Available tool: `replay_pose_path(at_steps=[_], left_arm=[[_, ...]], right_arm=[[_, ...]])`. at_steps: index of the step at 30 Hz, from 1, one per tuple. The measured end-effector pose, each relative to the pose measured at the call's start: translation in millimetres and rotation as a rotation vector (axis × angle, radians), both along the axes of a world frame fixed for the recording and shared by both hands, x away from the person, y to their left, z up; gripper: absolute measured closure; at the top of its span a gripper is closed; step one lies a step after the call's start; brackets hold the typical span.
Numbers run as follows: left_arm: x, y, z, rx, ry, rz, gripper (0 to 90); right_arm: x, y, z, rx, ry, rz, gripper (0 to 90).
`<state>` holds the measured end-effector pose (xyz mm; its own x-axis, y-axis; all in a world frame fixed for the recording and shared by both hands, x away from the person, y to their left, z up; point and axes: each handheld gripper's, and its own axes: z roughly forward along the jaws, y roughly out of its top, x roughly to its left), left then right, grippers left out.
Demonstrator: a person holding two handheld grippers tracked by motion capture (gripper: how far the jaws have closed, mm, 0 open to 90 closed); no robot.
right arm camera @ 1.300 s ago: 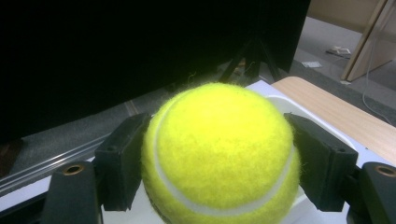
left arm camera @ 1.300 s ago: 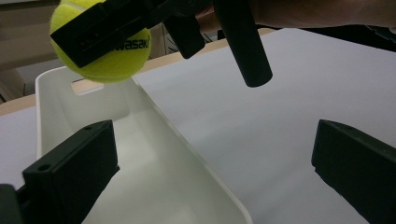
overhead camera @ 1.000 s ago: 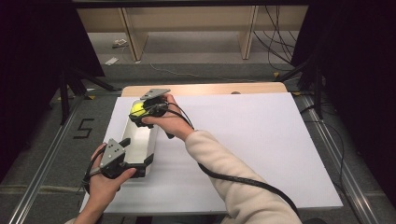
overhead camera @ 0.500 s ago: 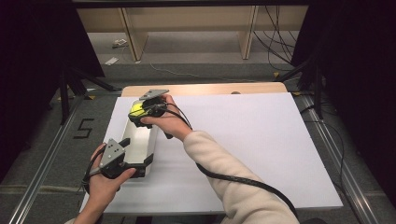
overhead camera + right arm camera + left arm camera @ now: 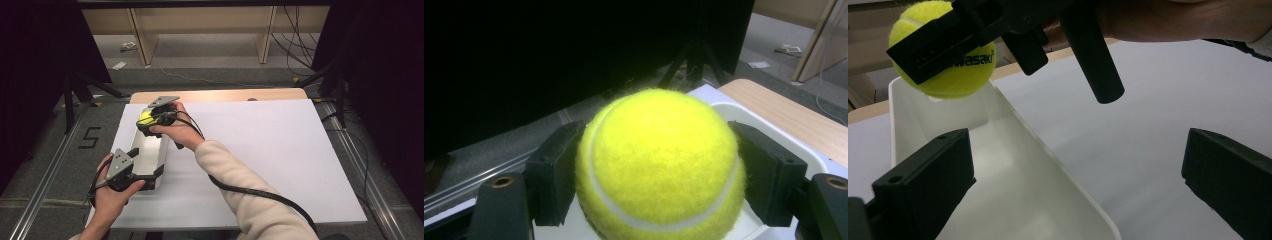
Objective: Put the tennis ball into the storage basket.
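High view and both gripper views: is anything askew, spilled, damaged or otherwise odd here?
Nothing stands out. The white bin lies flat on the white board, undamaged. The right hand-held gripper holds the tennis ball squarely over the bin's far end; the left hand-held gripper stands open at its near end.

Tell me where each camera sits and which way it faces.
High view: above the near table edge, looking forward and down; both forearms and hands show.
Left gripper view: rides the left gripper, looking along the white tray; open jaws show.
Right gripper view: rides the right gripper, jaws clamping the tennis ball.
All share ball and tray.
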<state>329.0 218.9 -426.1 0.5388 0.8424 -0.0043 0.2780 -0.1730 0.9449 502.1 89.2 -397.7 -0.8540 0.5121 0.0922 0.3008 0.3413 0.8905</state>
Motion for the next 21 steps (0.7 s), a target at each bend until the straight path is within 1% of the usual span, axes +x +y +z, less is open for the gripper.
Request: replay_pose_path(at_steps=[21], left_arm=[[-0.1, 0.0, -0.3, -0.001, 0.002, -0.001, 0.0]], right_arm=[[1.8, 4.2, -7.0, -0.009, 0.016, -0.001, 26.7]])
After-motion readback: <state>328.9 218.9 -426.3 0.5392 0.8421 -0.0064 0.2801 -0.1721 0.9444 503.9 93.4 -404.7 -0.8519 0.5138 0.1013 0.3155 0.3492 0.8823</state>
